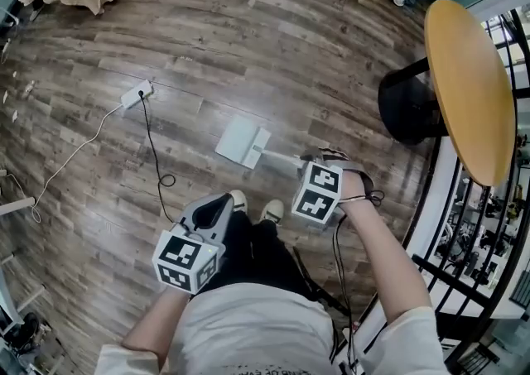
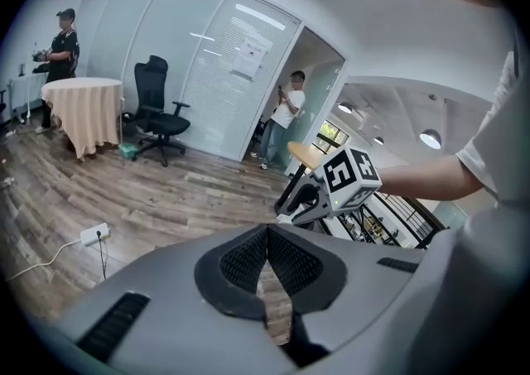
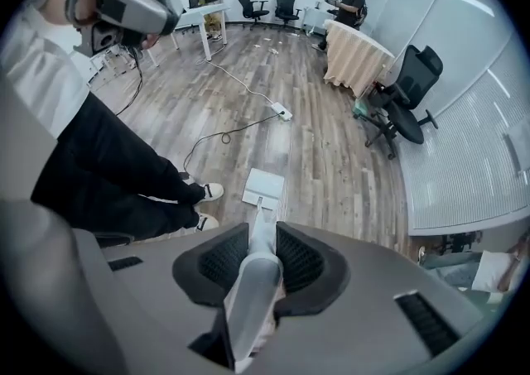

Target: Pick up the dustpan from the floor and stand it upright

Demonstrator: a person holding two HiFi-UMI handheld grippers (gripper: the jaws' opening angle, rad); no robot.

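The dustpan [image 1: 243, 141] is being carried by its long handle [image 3: 255, 278], which is being clamped between the pads of the right gripper [image 3: 262, 259], pointing steeply down. The pale pan [image 3: 263, 187] is hanging low over the wooden floor [image 1: 248, 50], just beyond the person's shoes [image 1: 272, 211] near the middle of the scene (whether an edge is touching the boards cannot be told). The left gripper [image 2: 267, 259], at the near left, is being held closed on nothing, its pads meeting at the tips. The dustpan is being judged light and stiff, probably thin plastic with a smooth, rather slippery handle. A firm hold high on the handle is being favoured, so that the pan's own weight is bringing it upright beneath the grip.
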